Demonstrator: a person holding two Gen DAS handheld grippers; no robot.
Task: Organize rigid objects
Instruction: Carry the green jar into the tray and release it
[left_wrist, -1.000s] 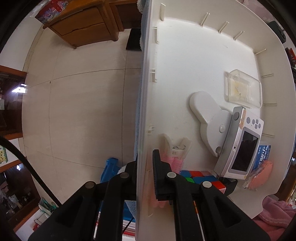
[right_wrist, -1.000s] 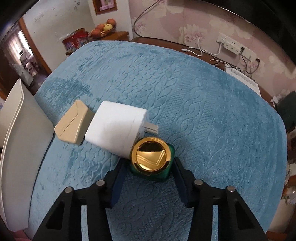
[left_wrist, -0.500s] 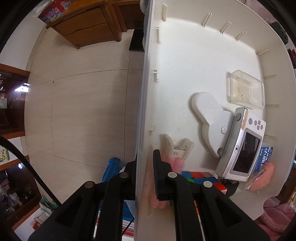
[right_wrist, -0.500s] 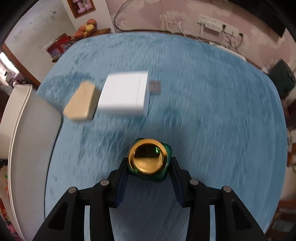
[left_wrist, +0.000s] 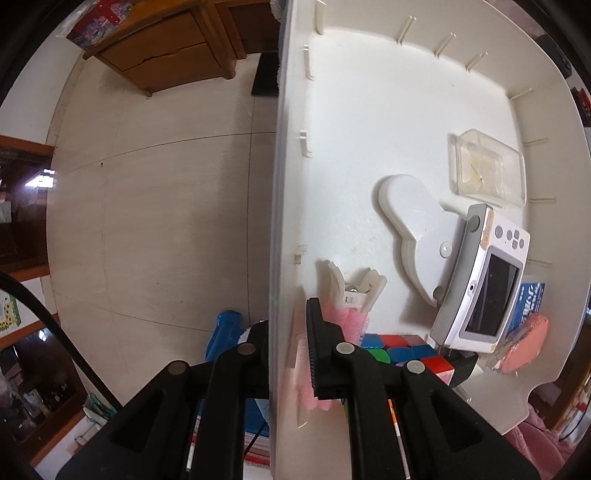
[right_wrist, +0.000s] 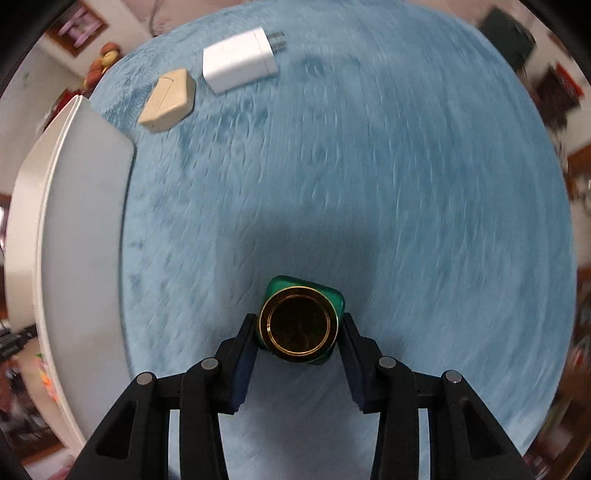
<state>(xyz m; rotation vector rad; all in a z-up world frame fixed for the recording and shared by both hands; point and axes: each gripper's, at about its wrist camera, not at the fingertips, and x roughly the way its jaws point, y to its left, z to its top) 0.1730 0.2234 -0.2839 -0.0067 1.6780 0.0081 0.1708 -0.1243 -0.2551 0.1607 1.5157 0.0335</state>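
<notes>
Left gripper (left_wrist: 288, 332): jaws closed on the side wall of the white bin (left_wrist: 369, 110), one finger outside, one inside. Within the bin lie a white-and-pink clip (left_wrist: 351, 295), a colour cube (left_wrist: 402, 350), a small silver camera (left_wrist: 480, 280), a white flat gadget (left_wrist: 413, 221) and a clear plastic case (left_wrist: 487, 170). Right gripper (right_wrist: 299, 332): jaws clamped on a green bottle with a gold cap (right_wrist: 299, 321), held above the blue-covered surface (right_wrist: 369, 166). A white charger (right_wrist: 240, 61) and a beige block (right_wrist: 168, 99) lie well apart from it, near the bin's rim.
</notes>
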